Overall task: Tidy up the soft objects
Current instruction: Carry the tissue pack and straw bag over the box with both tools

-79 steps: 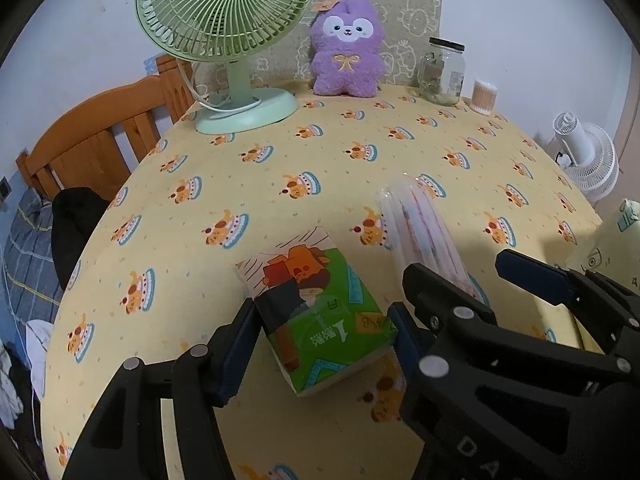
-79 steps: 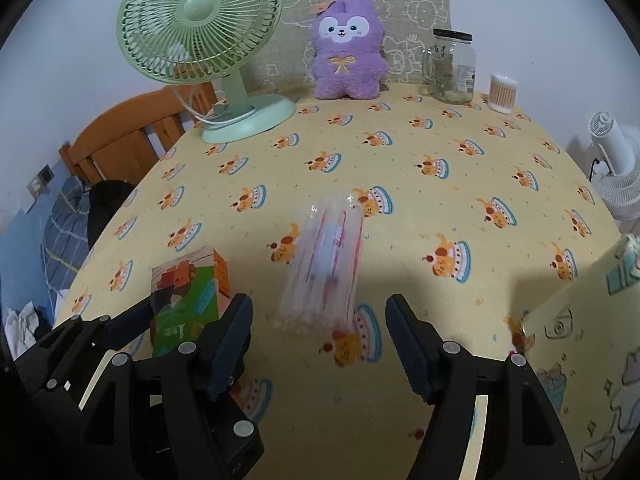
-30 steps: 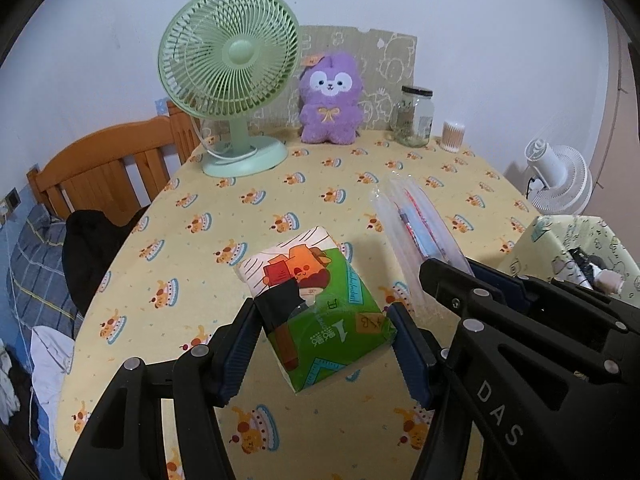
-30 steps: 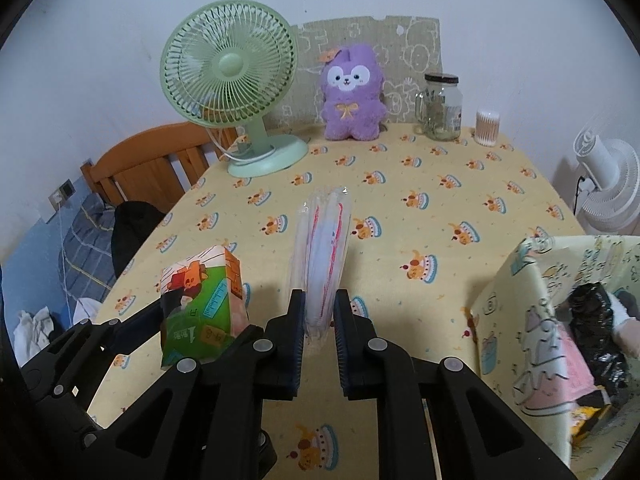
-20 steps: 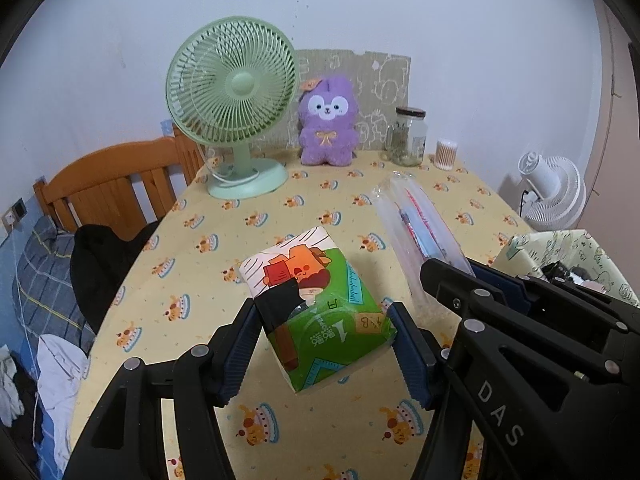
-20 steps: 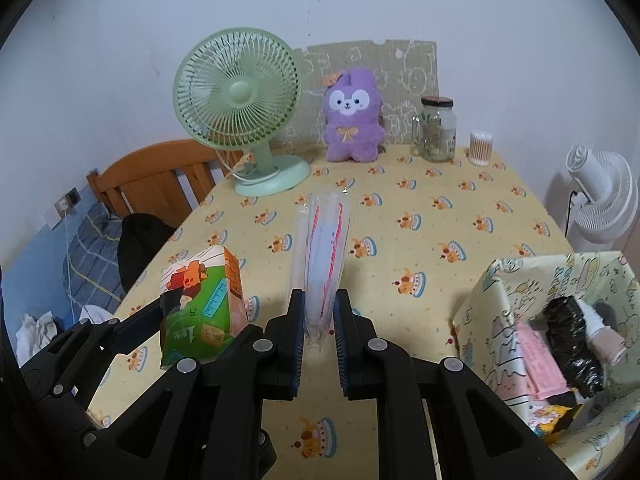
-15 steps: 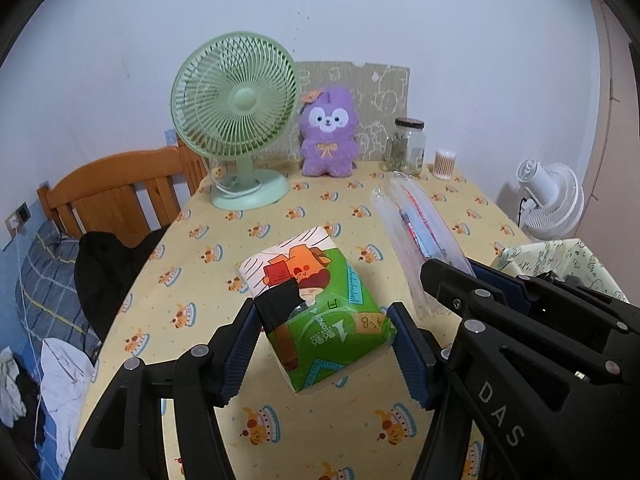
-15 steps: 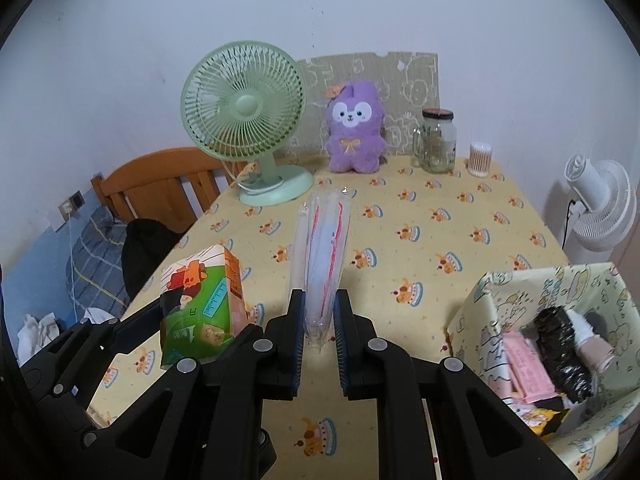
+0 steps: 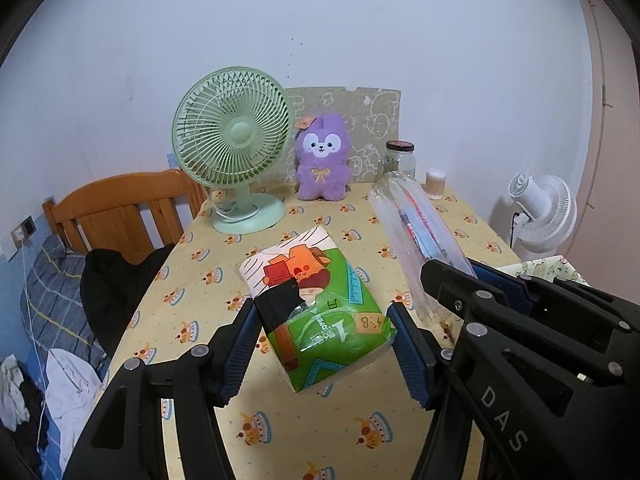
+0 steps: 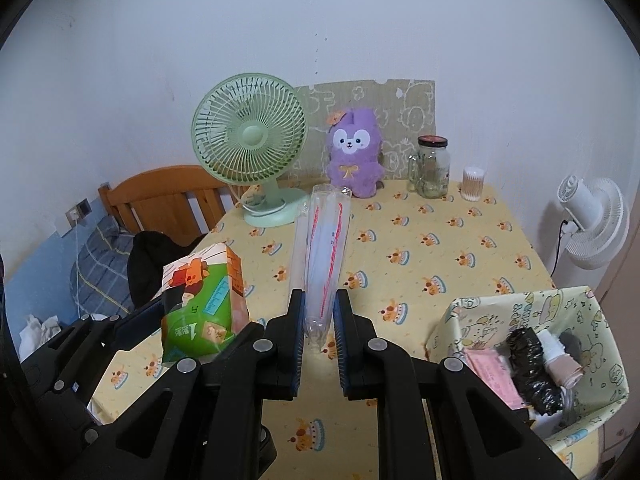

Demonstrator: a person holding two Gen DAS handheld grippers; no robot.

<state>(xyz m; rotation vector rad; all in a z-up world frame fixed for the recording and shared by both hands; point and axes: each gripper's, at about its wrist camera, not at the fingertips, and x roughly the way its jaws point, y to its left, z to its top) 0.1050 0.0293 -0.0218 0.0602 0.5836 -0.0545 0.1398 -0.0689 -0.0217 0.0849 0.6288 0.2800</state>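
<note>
My left gripper (image 9: 324,344) is shut on a green and orange tissue pack (image 9: 316,308), held in the air above the yellow tablecloth (image 9: 280,432). The same pack (image 10: 202,304) shows at the left of the right wrist view. My right gripper (image 10: 319,334) is shut on a long clear plastic packet (image 10: 322,256) with red print, which sticks out forward; that packet (image 9: 416,228) also appears to the right in the left wrist view. A purple plush toy (image 10: 354,156) sits at the far edge of the table.
A patterned fabric bin (image 10: 516,308) with pink and black items stands at the lower right. At the table's far side are a green fan (image 10: 250,140), a glass jar (image 10: 432,168) and a cotton-swab tub (image 10: 473,184). A wooden bed frame (image 9: 116,208) lies left; a white fan (image 10: 592,220) right.
Both grippers have risen with their loads and pulled back, so the table looks farther away. The fabric bin has come into fuller view at the right. Neither grip has changed over the last second.
</note>
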